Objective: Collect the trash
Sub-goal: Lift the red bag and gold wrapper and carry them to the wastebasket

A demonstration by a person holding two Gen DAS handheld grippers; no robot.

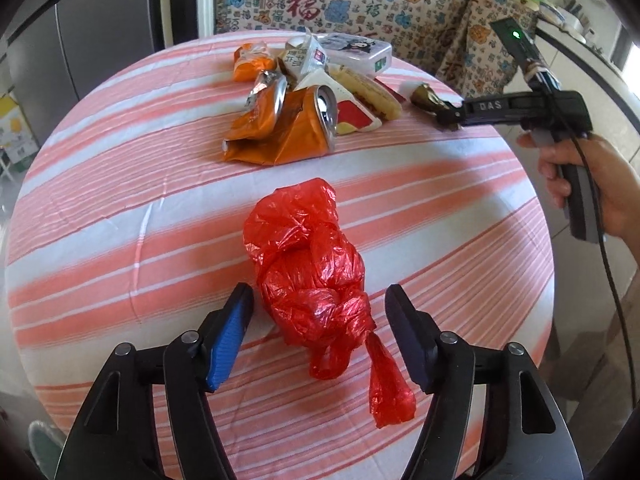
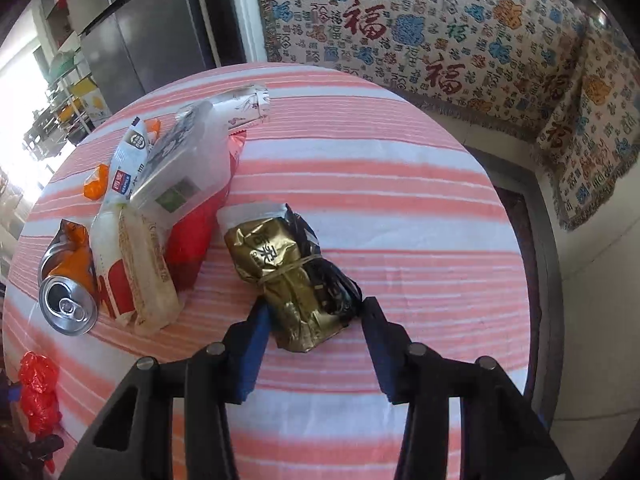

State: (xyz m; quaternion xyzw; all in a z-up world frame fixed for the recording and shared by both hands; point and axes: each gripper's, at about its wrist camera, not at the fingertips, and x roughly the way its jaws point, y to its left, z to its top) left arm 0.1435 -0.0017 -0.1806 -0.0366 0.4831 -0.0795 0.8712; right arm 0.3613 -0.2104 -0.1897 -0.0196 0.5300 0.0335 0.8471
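Across the round surface (image 1: 120, 200), pink and white stripes from edge to edge. Behind it, a patterned cloth (image 1: 360, 0) with red characters, draped over furniture.

Toward the far side, a heap of trash: an orange wrapper (image 1: 272, 136) lying crumpled, a clear plastic box (image 2: 188, 164) propped on top, a long biscuit pack (image 2: 148, 276) leaning across a red-and-white carton (image 2: 116, 292), and a dented drink can (image 2: 68, 310) on its side at the heap's near edge, opened top facing out.

Nearer, well apart from the heap, a knotted red bag (image 1: 312, 272) resting on the stripes, tail end trailing toward the rim.

Left tongs (image 1: 319, 293) released, spread to either side of the red bag, with a clear gap between each pad and the plastic.

Off to the right of the heap, a gold packet (image 2: 280, 280) bound with a rubber band and backed by black plastic, lying flat on the cloth just beside the red-and-white carton.

Right tongs (image 2: 316, 305) clenched on the near end of the gold packet, one pad against the gold foil and the other against the black plastic; a hand (image 1: 592, 192) wrapped round the handle, seen from the left wrist camera.
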